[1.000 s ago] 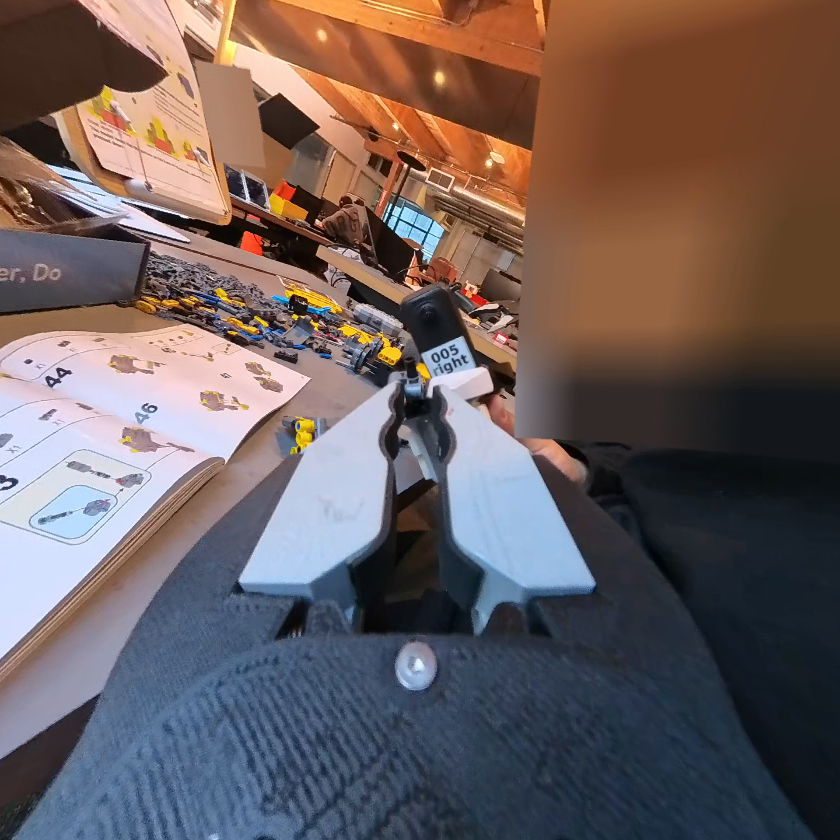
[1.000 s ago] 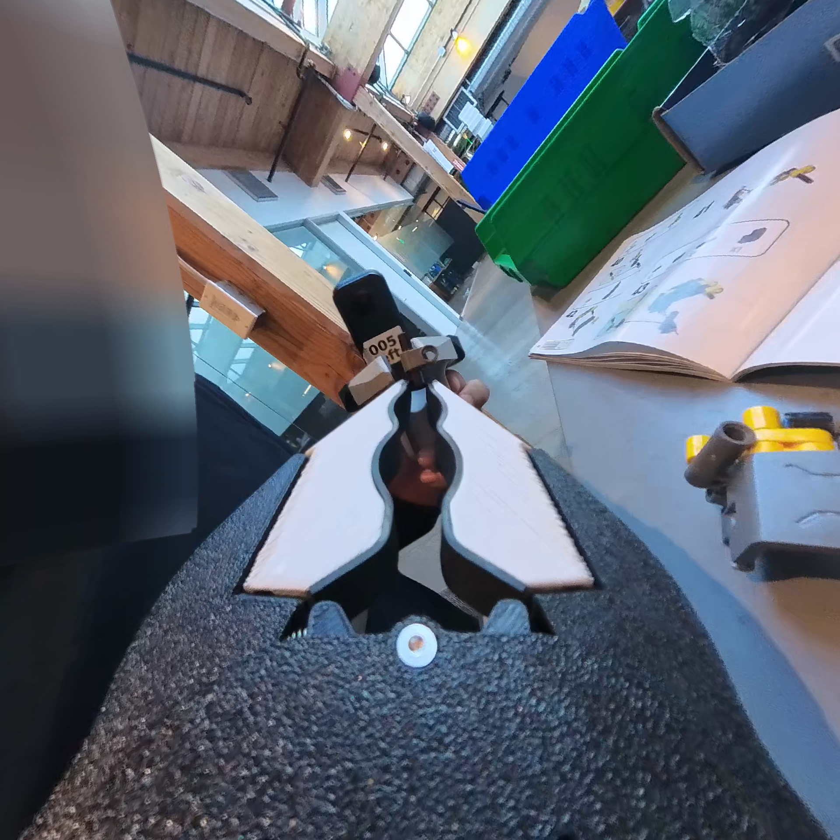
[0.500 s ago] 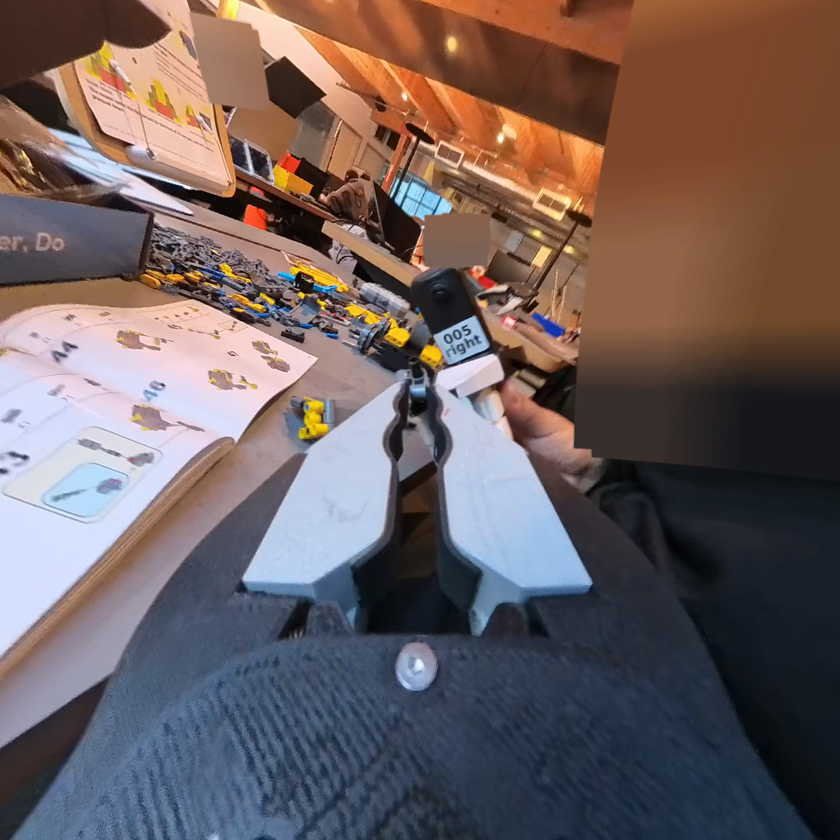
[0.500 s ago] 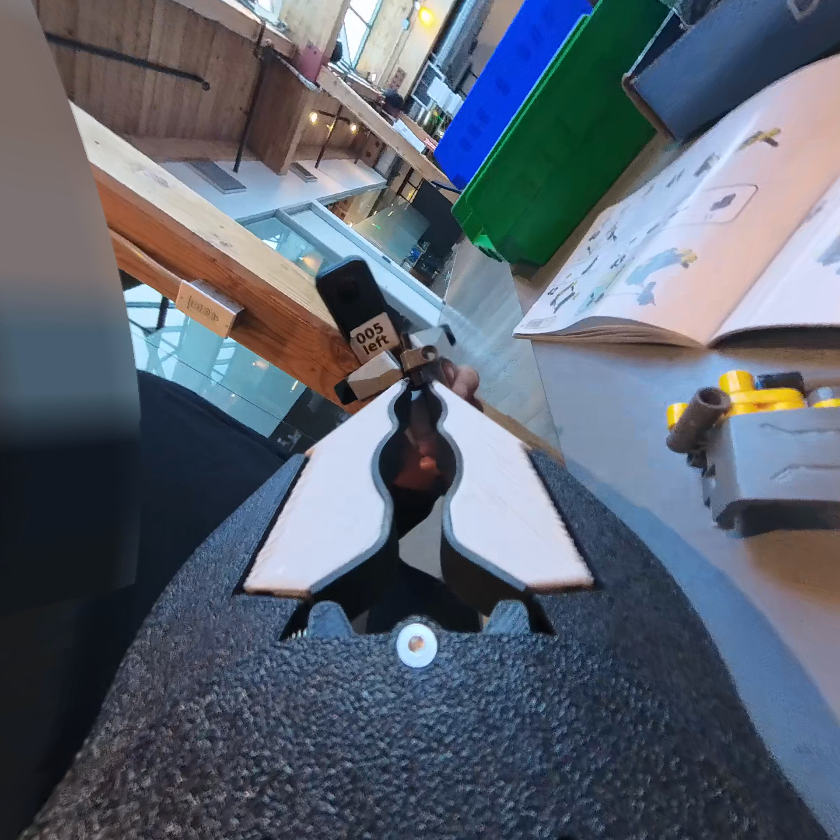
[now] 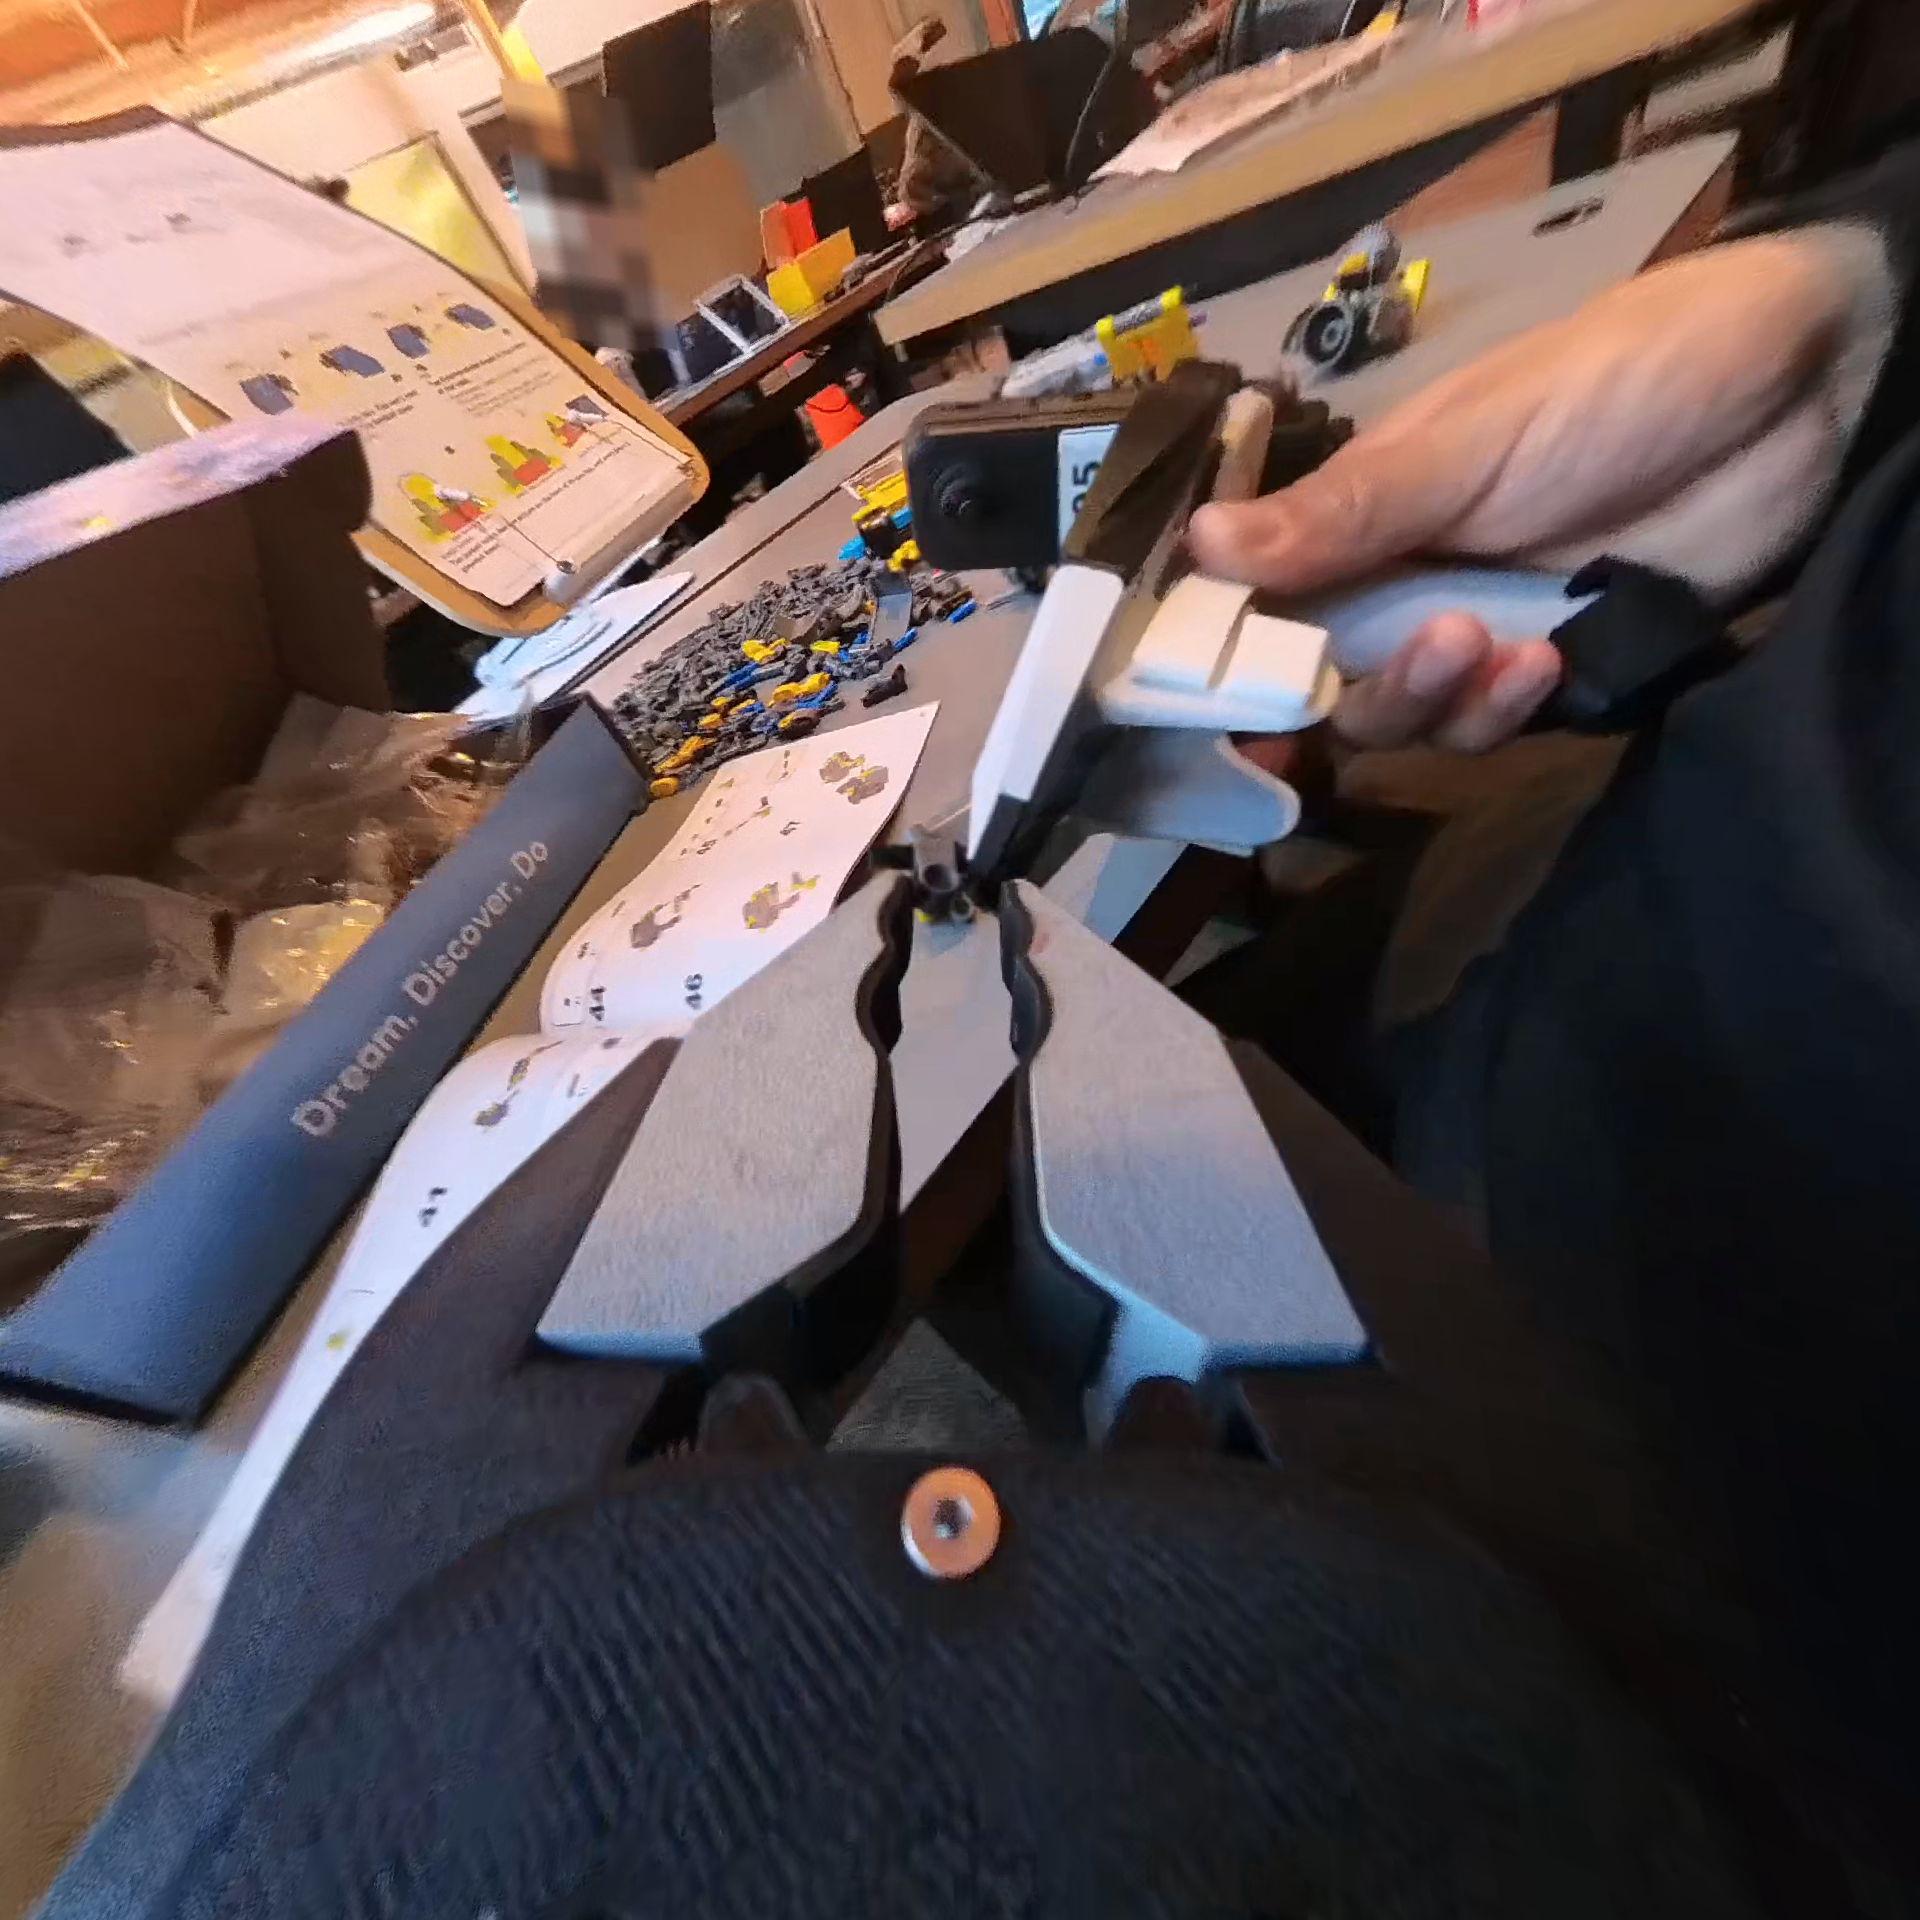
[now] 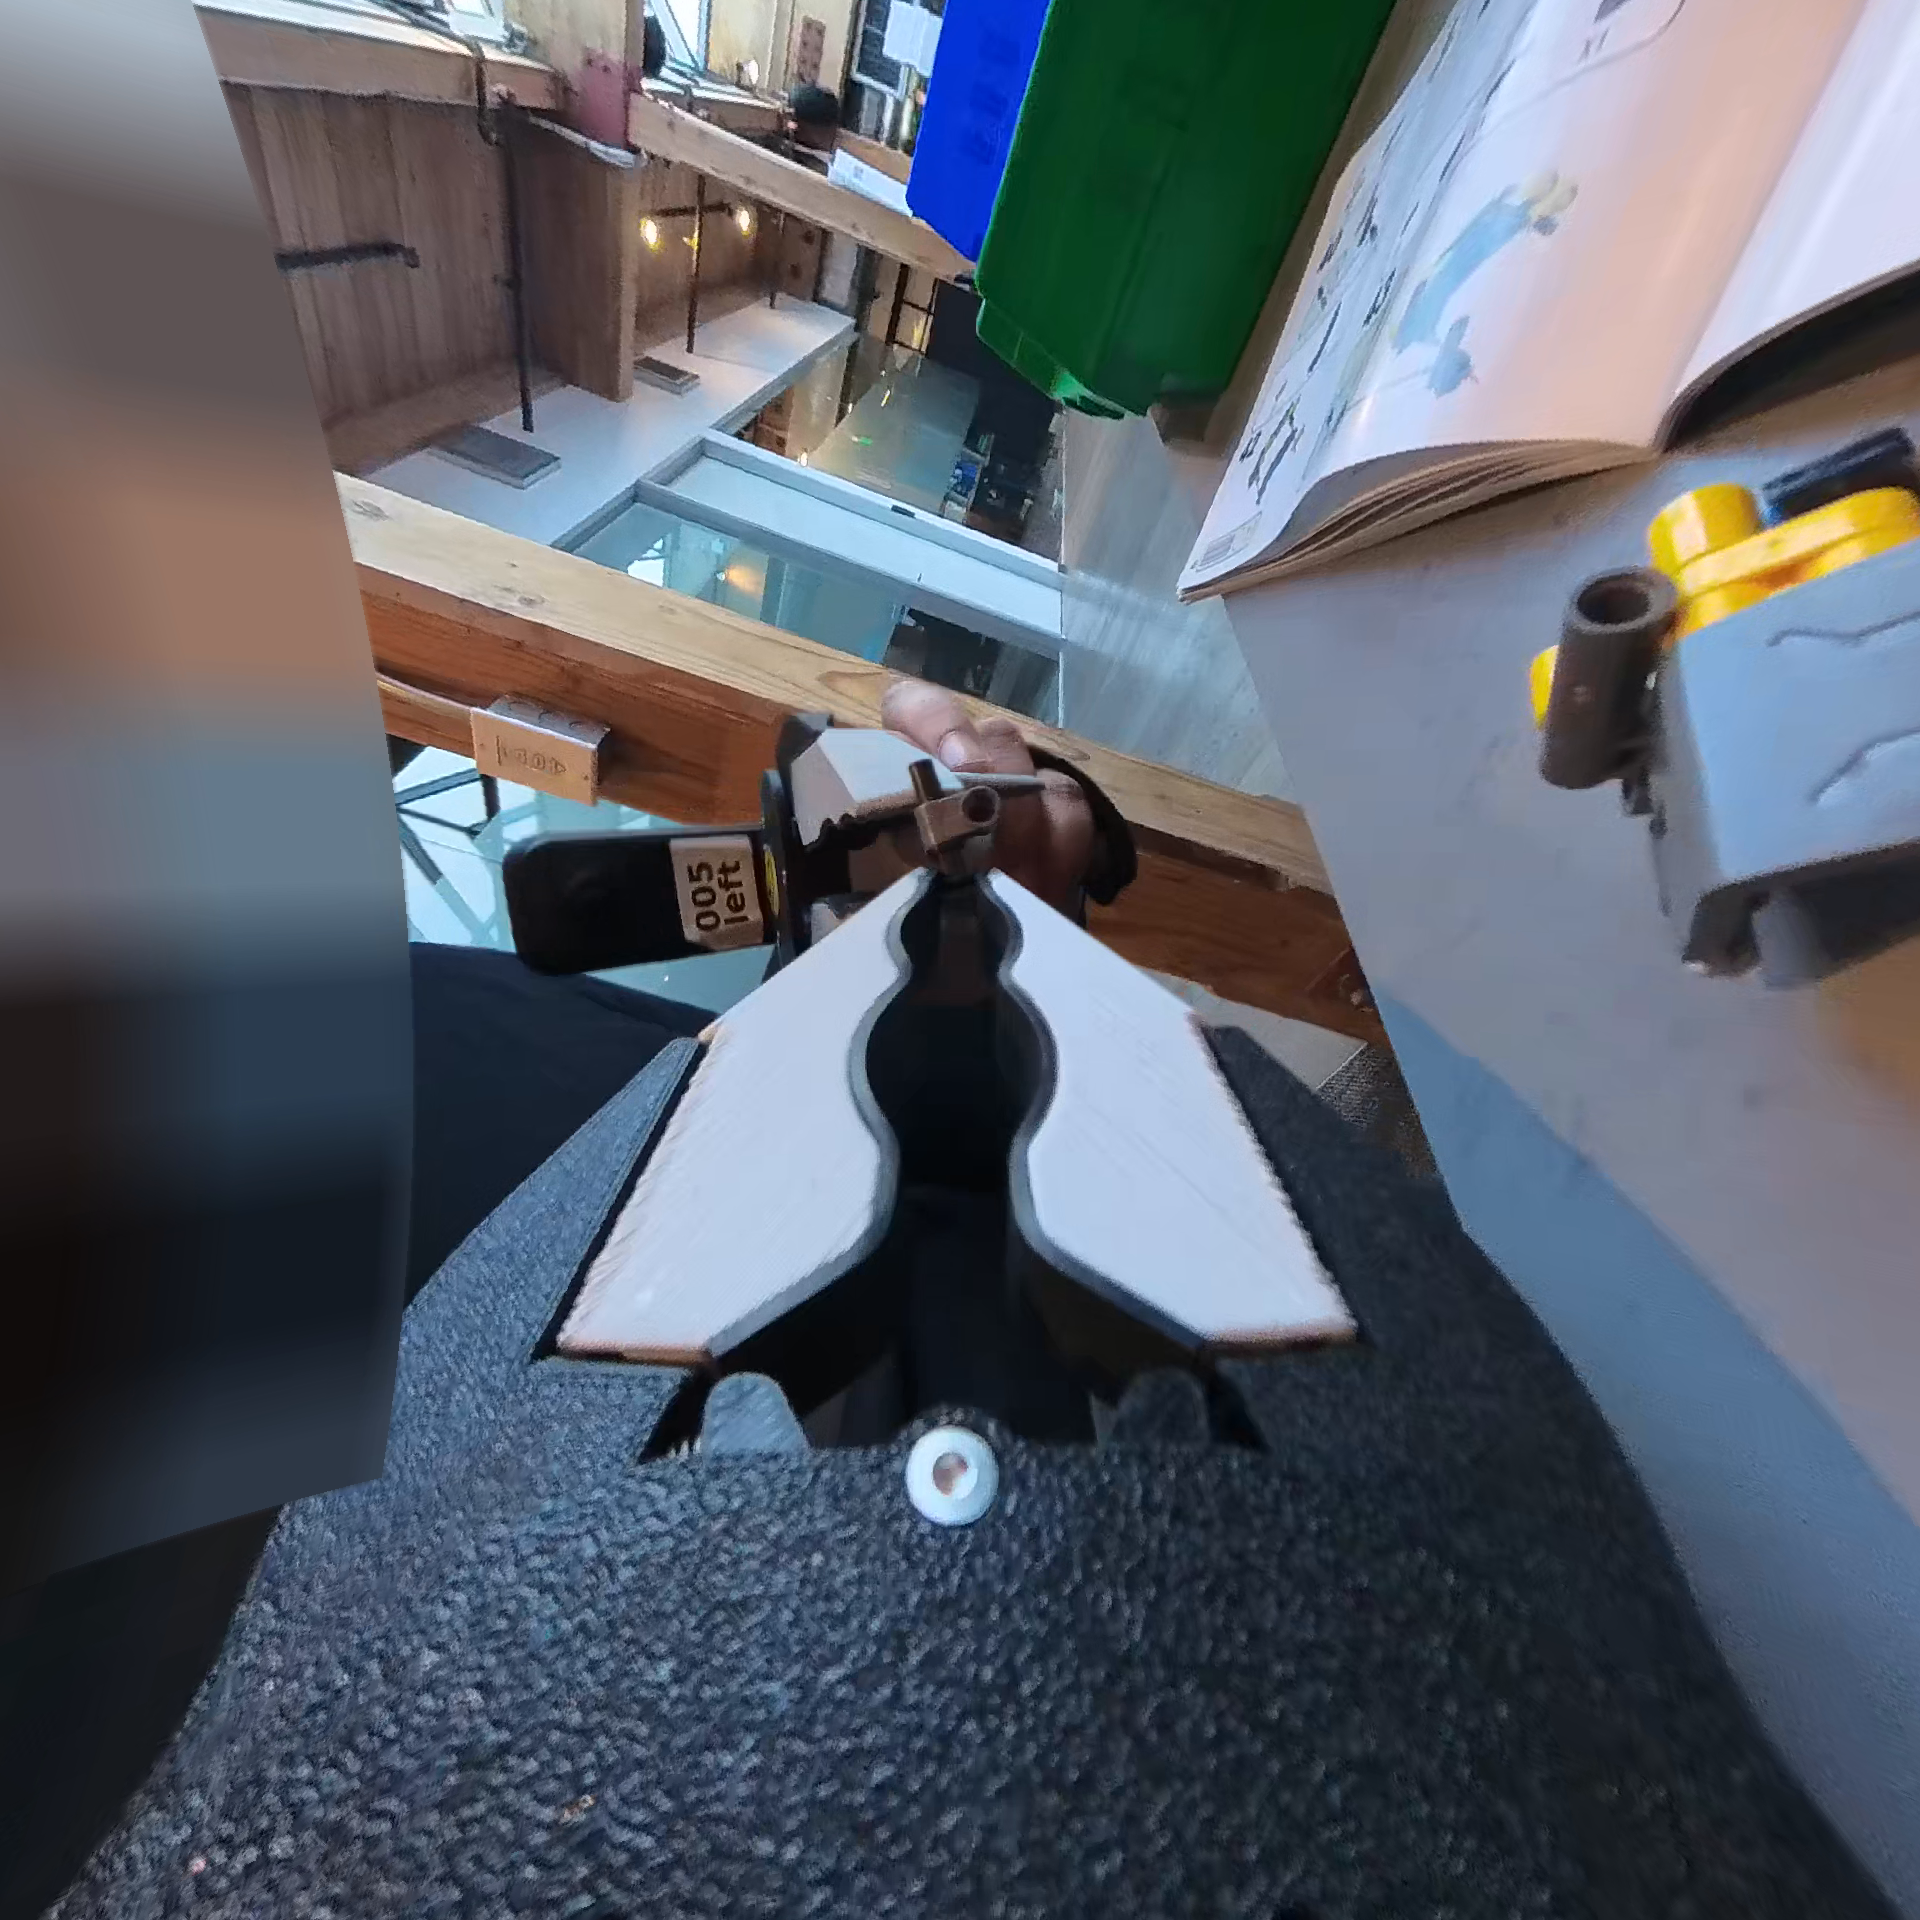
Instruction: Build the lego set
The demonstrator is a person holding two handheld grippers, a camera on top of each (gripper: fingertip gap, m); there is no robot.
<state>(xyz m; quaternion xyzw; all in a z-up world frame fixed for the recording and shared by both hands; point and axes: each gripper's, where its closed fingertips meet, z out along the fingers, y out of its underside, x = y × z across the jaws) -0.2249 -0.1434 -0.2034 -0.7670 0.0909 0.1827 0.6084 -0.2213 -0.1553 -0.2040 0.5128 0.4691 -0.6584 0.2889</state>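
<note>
My left gripper (image 5: 948,906) and my right gripper (image 6: 951,881) meet tip to tip just off the grey table's near edge (image 6: 1475,1039). Between them is a small dark grey connector piece with a short axle (image 5: 938,878), also seen in the right wrist view (image 6: 951,816). Both grippers are shut on it from opposite sides. In the left wrist view the right gripper (image 5: 1013,790) comes down from the upper right, held by a hand (image 5: 1538,436). In the right wrist view the left gripper (image 6: 914,805) lies on its side.
An open instruction booklet (image 5: 748,842) (image 6: 1507,260) lies on the table. A grey and yellow sub-assembly (image 6: 1787,790) sits near the edge. A pile of loose pieces (image 5: 769,665), a dark box (image 5: 343,1039) and a cardboard box of plastic bags (image 5: 156,831) stand left. Green bin (image 6: 1143,187) beyond. My left and right fingertips are right by each other.
Both grippers have rolled and swung while staying tip to tip on the small piece. The right gripper now comes in from the upper right; the left gripper lies sideways.
</note>
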